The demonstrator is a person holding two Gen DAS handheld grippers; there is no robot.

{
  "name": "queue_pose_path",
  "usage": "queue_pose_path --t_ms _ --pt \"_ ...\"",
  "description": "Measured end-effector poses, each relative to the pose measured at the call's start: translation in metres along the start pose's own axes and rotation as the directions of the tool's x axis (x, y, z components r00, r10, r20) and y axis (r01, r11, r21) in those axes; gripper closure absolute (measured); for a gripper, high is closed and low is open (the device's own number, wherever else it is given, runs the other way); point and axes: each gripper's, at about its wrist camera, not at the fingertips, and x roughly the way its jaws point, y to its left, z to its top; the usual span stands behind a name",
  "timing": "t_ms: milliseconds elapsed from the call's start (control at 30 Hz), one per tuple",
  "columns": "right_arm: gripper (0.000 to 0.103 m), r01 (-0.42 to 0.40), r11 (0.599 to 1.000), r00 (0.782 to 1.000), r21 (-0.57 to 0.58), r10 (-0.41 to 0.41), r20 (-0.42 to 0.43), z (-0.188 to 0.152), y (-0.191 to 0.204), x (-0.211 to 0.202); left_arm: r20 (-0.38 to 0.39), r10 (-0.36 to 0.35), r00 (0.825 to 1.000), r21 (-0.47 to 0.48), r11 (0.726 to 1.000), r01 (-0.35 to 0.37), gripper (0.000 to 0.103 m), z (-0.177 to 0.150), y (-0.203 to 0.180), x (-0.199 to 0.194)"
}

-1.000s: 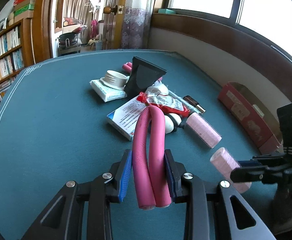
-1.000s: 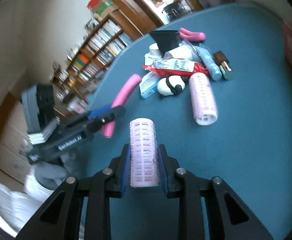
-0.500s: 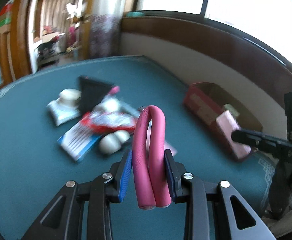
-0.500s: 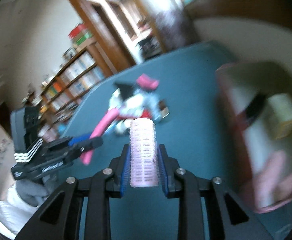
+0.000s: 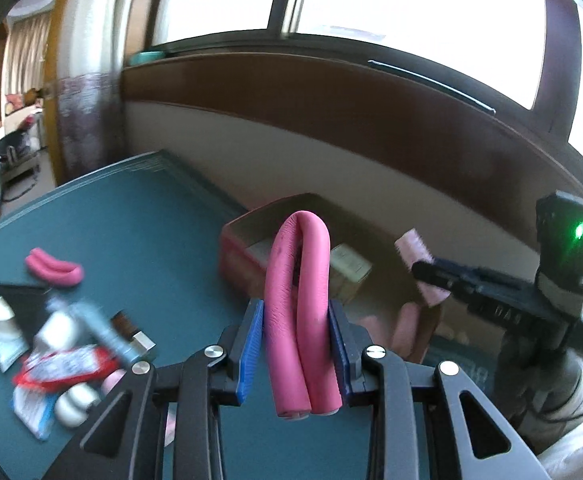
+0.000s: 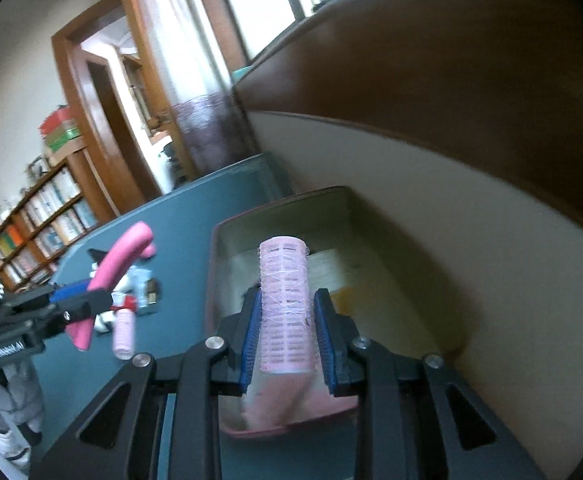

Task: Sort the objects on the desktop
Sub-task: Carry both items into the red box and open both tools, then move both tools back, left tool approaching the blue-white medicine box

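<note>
Left wrist view: the left gripper (image 5: 296, 344), jaws pinching a folded pink foam roller (image 5: 299, 304), is raised over the green desk (image 5: 131, 216) before an open pink box (image 5: 237, 256); a blurred clutter pile (image 5: 67, 344) lies at left, and the right gripper (image 5: 431, 276) is at right.

Right wrist view: right gripper (image 6: 287, 332) jaws pinch an upright pale pink hair curler (image 6: 285, 304) above the box (image 6: 215, 264). A second curler (image 6: 124, 334) lies on the desk.
</note>
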Motion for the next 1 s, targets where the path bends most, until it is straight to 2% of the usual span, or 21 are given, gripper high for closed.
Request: queue_pose_path --t_ms 133,400,433,500,533,1000 --pt "0.074 0.057 0.998 0.998 -0.010 -0.057 0.008 -0.002 -0.008 0.001 -0.008 -0.037 0.999 -0.019 0.999 0.037 0.070 0.016 -0.005 0.022" --pt "0.073 0.124 0.992 0.992 -0.017 -0.124 0.034 0.000 -0.021 0.004 -0.014 -0.035 0.999 -0.042 0.999 0.035 0.069 0.038 -0.003 0.061" --pt "0.072 0.134 0.991 0.990 -0.010 -0.133 0.044 0.000 -0.024 0.004 -0.010 -0.030 0.999 -0.049 0.998 0.030 0.058 0.039 -0.002 0.066" --pt "0.071 0.149 0.989 0.988 0.003 -0.149 0.045 0.001 -0.027 0.008 -0.004 -0.032 0.999 -0.060 0.998 0.032 0.042 0.040 0.000 0.072" --pt "0.070 0.149 0.989 0.988 0.006 -0.149 0.041 0.001 -0.028 0.008 -0.001 -0.028 1.000 -0.061 0.998 0.028 0.040 0.040 0.002 0.074" --pt "0.052 0.123 0.992 0.991 -0.010 -0.122 0.049 0.001 -0.012 0.011 0.001 0.036 0.999 -0.108 0.994 -0.036 0.040 0.028 0.039 0.053"
